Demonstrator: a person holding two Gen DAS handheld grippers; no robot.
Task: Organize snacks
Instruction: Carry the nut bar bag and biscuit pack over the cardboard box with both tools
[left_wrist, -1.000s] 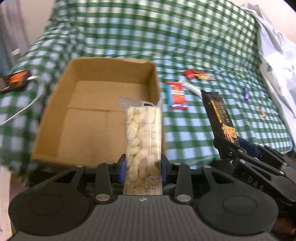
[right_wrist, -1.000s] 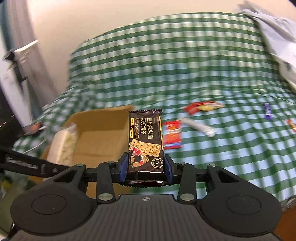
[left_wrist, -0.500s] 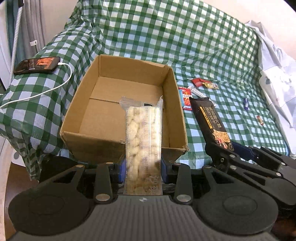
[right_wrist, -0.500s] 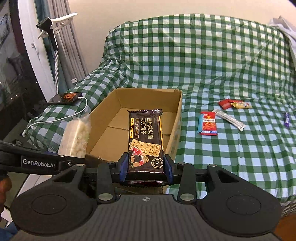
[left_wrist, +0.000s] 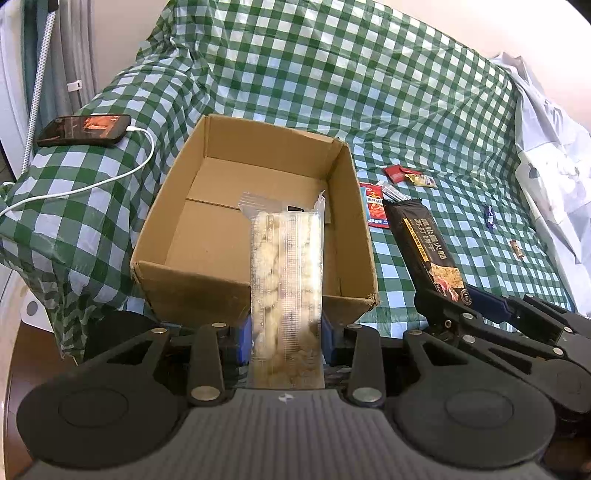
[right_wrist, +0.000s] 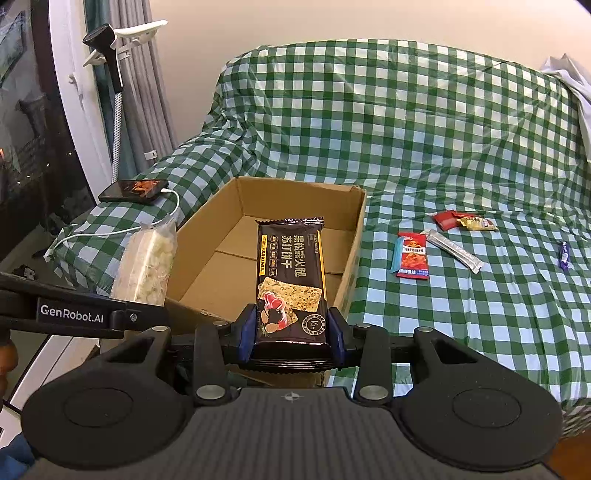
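Currently both snack pkgs are held near the front edge of the cardboard box (left_wrist: 255, 291), likely staged for drop-in. Left gripper (left_wrist: 286, 332) clamps the clear pkg (left_wrist: 285, 280) at its lower end, jaws narrow on both long sides; the pkg stands up lengthwise, top seal over the box opening. It shows pale, lumpy pieces through transparent film. Right gripper (right_wrist: 291, 332) clamps the black cracker pkg (right_wrist: 290, 273) the same way, label facing the cam: dark wrapper, yellow side stripe, cracker photo. Its top end also projects over the box interior. Gripping at the lower end leaves most of each pkg free, which should let it fall flat on release.

Box interior appears empty; floor flaps visible. Box sits on a bed w/ green check cover (right_wrist: 443, 147). Remaining snacks lie to the box's right: red sachet (right_wrist: 412, 254), silver stick (right_wrist: 454, 249), red/yellow wrappers (right_wrist: 461, 220), small purple candy (right_wrist: 564, 255). Phone (left_wrist: 85, 130) w/ white cable (left_wrist: 110, 181) rests left of the box.
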